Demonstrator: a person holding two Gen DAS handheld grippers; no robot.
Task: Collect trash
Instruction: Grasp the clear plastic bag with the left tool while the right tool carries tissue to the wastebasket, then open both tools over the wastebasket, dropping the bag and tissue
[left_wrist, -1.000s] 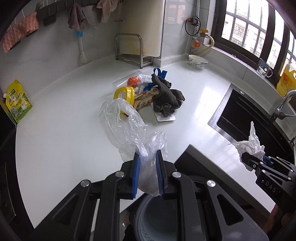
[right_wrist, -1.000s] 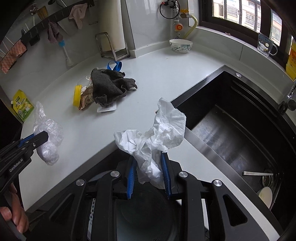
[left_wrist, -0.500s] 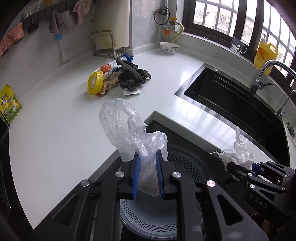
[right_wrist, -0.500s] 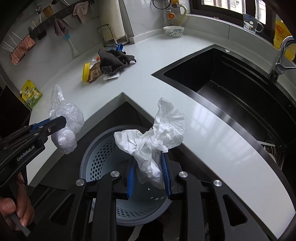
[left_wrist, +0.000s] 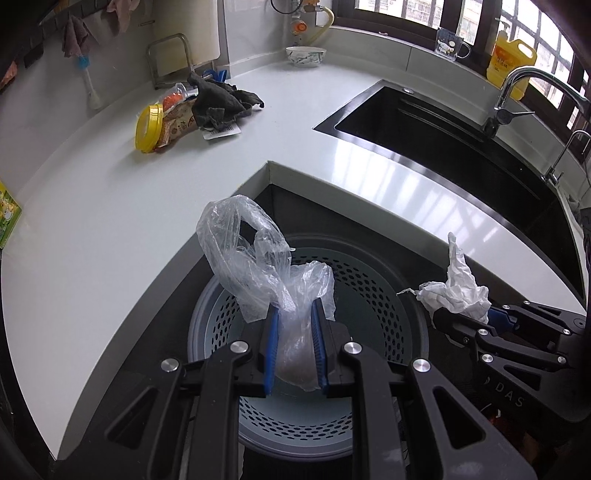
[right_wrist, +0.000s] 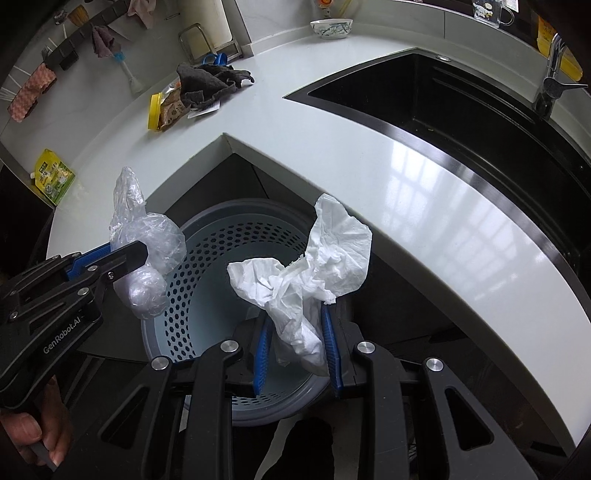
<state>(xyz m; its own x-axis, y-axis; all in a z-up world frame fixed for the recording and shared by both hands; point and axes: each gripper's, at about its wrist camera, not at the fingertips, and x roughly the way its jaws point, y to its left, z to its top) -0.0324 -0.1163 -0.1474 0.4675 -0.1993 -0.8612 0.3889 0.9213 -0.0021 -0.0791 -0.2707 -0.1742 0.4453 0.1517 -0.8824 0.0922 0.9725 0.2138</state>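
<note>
We hold two pieces of trash above the perforated bin (left_wrist: 369, 295), which sits on the floor in the inner corner of the white counter (left_wrist: 92, 240). Our left gripper (left_wrist: 293, 347) pinches a crumpled clear plastic bag (left_wrist: 258, 273) between its blue pads, right over the bin's mouth; our right gripper (right_wrist: 297, 347) is clamped on a wad of white tissue (right_wrist: 317, 266), also hanging over the bin's opening. Neither piece is dropped yet, and the bin's pale floor looks bare where we can see it, so we judge the collecting barely begun. What is left, after letting go of these two: the heap on the counter well beyond the bin, with a yellow lid (left_wrist: 147, 127), a printed snack wrapper (left_wrist: 181, 125) and a dark rag (left_wrist: 218, 101) lying over a white card. Whether the rag counts as trash we cannot tell.
</note>
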